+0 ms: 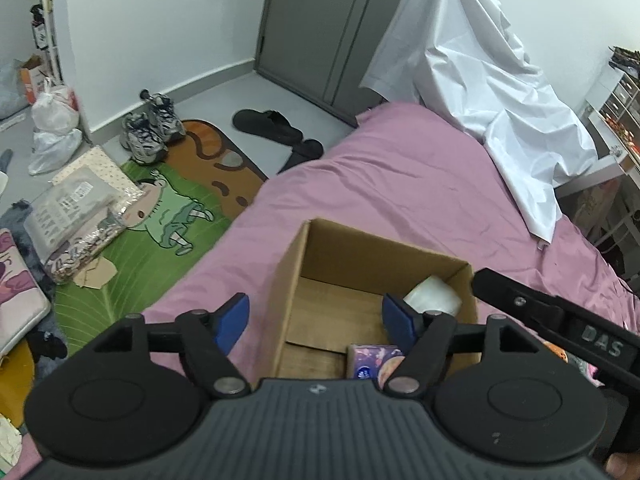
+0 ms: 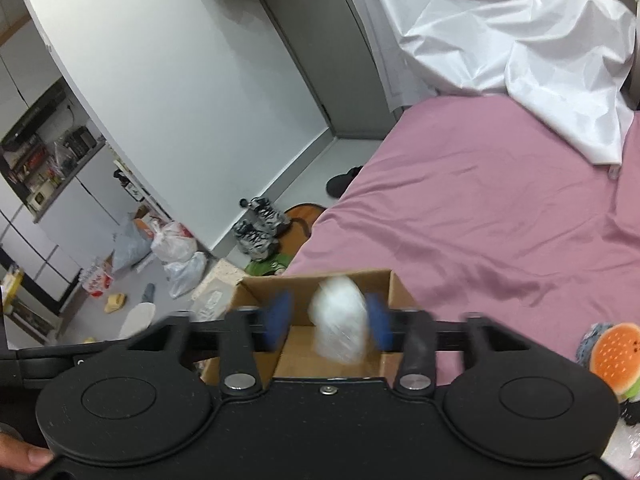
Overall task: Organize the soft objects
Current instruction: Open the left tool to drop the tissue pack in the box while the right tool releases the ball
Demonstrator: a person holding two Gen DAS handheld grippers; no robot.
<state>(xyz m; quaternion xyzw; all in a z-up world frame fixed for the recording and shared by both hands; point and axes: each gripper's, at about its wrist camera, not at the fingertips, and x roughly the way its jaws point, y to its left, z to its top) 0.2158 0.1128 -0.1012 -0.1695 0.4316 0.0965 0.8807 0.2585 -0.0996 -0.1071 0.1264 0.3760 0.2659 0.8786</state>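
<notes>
So there's a plain brown cardboard box (image 1: 372, 280) sitting open on the bed (image 1: 400, 184), which has a smooth mauve-pink sheet with soft wrinkles in it, and a shiny, crinkled white cloth (image 1: 500, 92) is draped in a big heap at the far end. Down in the box you can see a white, squishy-looking wrapped bundle (image 1: 434, 292) in the far right corner and a small purple printed pack (image 1: 374, 360) nearer the front. The left hand-held gripper (image 1: 316, 316) hangs over the near edge of the box, tipped steeply downward, its blue pads spread wide with nothing between them; the bundle sits just past its right pad. From the right wrist view, the right hand-held gripper (image 2: 330, 320) is also over the box, angled down less steeply, and the white bundle (image 2: 340, 324) shows up as a motion-blurred blob between its blue pads, closer to the right one. The jaws are parted and I can't see the pads pressing on it. A fingertip (image 2: 28, 458) shows at the bottom left corner. A round plush burger (image 2: 618, 356), orange top with dots, lies on the bed just to the right of the box.
</notes>
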